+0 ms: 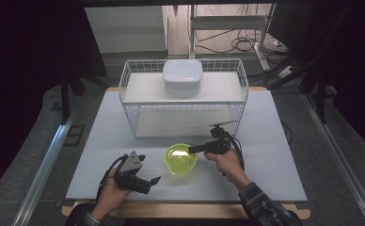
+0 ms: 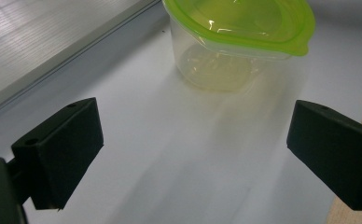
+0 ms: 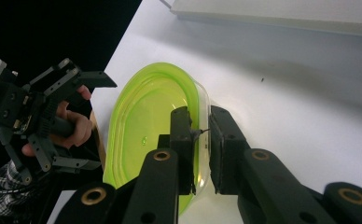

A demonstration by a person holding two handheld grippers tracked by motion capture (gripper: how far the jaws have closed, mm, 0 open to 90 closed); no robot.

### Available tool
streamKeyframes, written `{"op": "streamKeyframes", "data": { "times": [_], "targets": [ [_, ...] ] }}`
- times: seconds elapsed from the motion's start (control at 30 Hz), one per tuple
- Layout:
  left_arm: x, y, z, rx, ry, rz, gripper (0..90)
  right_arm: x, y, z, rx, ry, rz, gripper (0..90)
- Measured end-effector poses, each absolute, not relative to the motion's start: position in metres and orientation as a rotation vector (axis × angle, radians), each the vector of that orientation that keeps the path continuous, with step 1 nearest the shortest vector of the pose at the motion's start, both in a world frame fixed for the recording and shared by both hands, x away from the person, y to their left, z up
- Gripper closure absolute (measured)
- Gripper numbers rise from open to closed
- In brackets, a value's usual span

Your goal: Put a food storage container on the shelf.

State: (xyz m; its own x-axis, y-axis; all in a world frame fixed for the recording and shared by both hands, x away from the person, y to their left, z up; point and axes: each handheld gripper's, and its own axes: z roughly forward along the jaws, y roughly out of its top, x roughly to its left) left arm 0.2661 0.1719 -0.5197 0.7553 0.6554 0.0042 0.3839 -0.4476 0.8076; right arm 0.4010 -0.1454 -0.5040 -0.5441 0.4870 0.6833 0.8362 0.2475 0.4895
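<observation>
A clear plastic container with a lime-green lid (image 1: 180, 158) (image 2: 235, 37) (image 3: 142, 121) stands on the white table (image 1: 274, 155), near its front middle. My right gripper (image 1: 190, 149) (image 3: 201, 140) comes at it from the right. Its jaws are shut on the container's right rim, one pad over the lid and the other against the outer wall. My left gripper (image 1: 154, 181) (image 2: 193, 154) rests low at the front left, a short way from the container and pointing toward it. Its jaws stand wide apart with nothing between them.
A white wire rack (image 1: 129, 108) stands at the back of the table, with a white square lidded box (image 1: 182, 76) on its top shelf. The table's wooden front edge (image 1: 185, 209) runs just behind both hands. Dark floor and metal rails flank the table.
</observation>
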Motion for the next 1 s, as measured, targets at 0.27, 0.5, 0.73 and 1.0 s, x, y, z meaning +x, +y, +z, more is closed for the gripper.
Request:
{"op": "streamKeyframes", "data": {
  "times": [0.27,0.5,0.73,1.0],
  "targets": [
    [0.266,0.174,-0.518,2.075,0.783,0.413,3.4,0.396,-0.149,-0.496,-1.208,-2.126,-1.254,81.6],
    [0.266,0.177,-0.517,2.045,0.801,0.409,3.4,0.390,-0.157,-0.474,-1.192,-2.117,-1.337,81.4],
    [0.267,0.176,-0.517,2.060,0.796,0.409,3.4,0.385,-0.168,-0.452,-1.188,-2.100,-1.408,81.5],
    [0.267,0.176,-0.518,2.063,0.796,0.407,3.4,0.384,-0.179,-0.426,-1.201,-2.085,-1.467,81.5]
  ]
}}
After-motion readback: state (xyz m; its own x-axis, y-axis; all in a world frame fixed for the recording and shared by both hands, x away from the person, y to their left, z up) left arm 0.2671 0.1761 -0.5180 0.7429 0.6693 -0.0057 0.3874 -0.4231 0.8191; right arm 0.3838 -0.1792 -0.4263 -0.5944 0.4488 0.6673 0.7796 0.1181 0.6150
